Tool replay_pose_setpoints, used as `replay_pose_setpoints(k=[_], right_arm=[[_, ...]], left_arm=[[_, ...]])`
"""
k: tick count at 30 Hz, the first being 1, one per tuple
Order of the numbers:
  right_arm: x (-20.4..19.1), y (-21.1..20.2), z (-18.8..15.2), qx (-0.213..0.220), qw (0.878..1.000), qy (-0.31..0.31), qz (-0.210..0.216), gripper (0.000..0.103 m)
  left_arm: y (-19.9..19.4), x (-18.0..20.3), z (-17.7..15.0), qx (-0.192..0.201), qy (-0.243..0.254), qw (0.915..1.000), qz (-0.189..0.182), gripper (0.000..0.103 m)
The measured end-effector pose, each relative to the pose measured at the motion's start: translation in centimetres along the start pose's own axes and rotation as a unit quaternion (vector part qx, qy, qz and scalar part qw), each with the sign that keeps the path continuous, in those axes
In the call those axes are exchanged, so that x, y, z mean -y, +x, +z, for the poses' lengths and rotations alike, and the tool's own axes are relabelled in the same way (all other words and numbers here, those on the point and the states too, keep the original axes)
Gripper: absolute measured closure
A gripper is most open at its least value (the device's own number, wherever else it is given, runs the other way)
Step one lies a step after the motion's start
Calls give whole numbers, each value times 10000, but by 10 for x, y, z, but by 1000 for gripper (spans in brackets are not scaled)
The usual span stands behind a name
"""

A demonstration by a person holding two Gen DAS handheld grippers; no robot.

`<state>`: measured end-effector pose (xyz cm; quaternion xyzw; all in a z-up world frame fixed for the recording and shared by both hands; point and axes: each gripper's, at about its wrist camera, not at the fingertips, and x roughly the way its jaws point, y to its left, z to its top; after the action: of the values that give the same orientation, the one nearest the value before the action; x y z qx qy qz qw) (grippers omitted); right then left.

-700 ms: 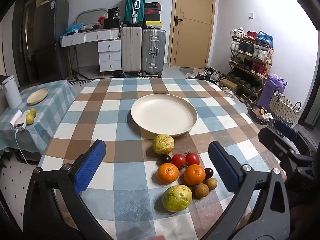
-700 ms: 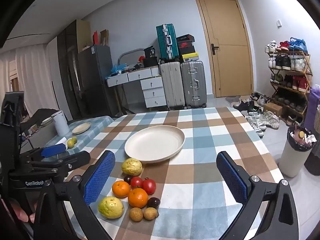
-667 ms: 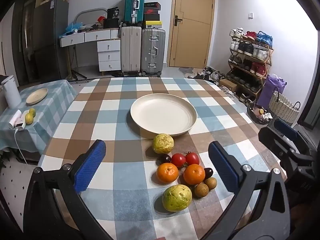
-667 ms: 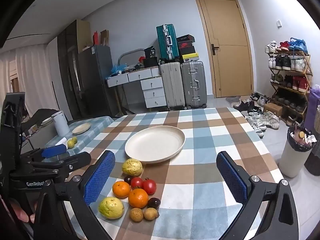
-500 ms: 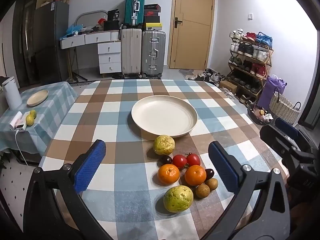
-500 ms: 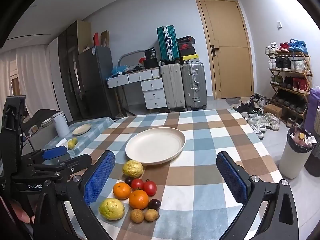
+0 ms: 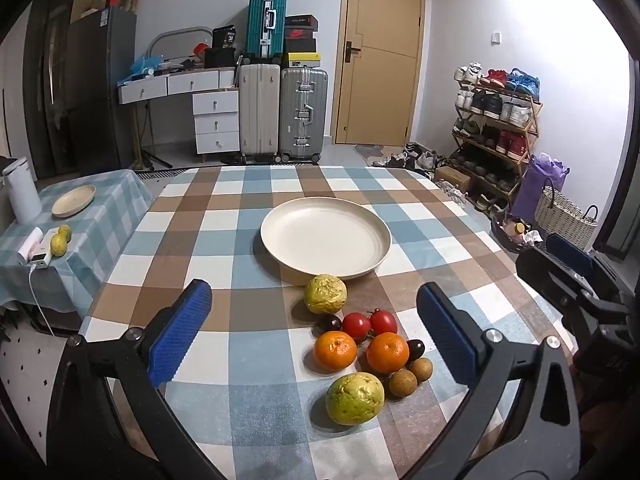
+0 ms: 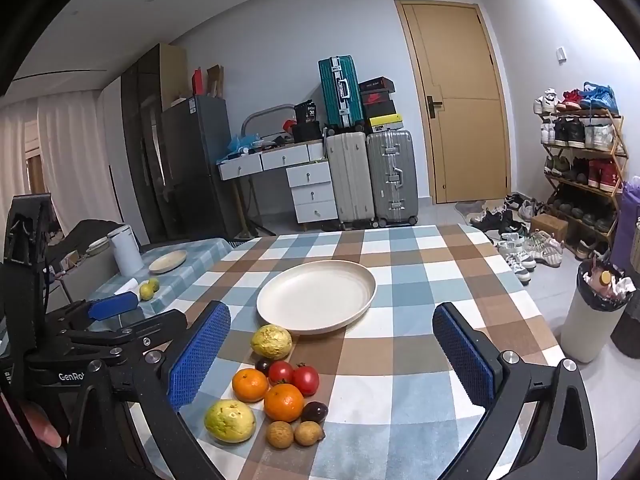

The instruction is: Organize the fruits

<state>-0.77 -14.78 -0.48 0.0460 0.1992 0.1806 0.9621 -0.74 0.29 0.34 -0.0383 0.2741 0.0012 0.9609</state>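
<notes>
A cluster of fruit lies on the checked table in front of an empty cream plate (image 7: 326, 236): a yellow guava (image 7: 325, 294) nearest the plate, two red tomatoes (image 7: 370, 323), two oranges (image 7: 335, 350), dark plums, two small brown longans (image 7: 410, 376) and a green-yellow guava (image 7: 354, 398) nearest me. The plate (image 8: 316, 296) and fruit (image 8: 283, 402) also show in the right wrist view. My left gripper (image 7: 316, 330) is open and empty, held above the fruit. My right gripper (image 8: 330, 354) is open and empty, to the right of the cluster.
A side table (image 7: 100, 200) at the left carries a small plate, a white kettle, two lemons and a charger. A white bin (image 8: 592, 316) stands off the table's right edge. Suitcases, drawers, a door and a shoe rack line the back of the room.
Both views have shifted only slightly; the fruit and plate have not moved and both grippers stay open.
</notes>
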Motion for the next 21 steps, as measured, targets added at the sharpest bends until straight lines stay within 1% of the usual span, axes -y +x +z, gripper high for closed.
replay_pose_setpoints(k=[5, 7, 21], right_arm=[[-1, -3, 0, 61, 10000, -30, 13, 0], [0, -3, 0, 72, 10000, -27, 9, 0], [0, -3, -1, 55, 10000, -22, 25, 0]], left_arm=[[-4, -1, 0, -8, -38, 10000, -50, 1], [-4, 0, 0, -25, 0, 10000, 39, 1], [-1, 2, -2, -49, 34, 10000, 38, 1]])
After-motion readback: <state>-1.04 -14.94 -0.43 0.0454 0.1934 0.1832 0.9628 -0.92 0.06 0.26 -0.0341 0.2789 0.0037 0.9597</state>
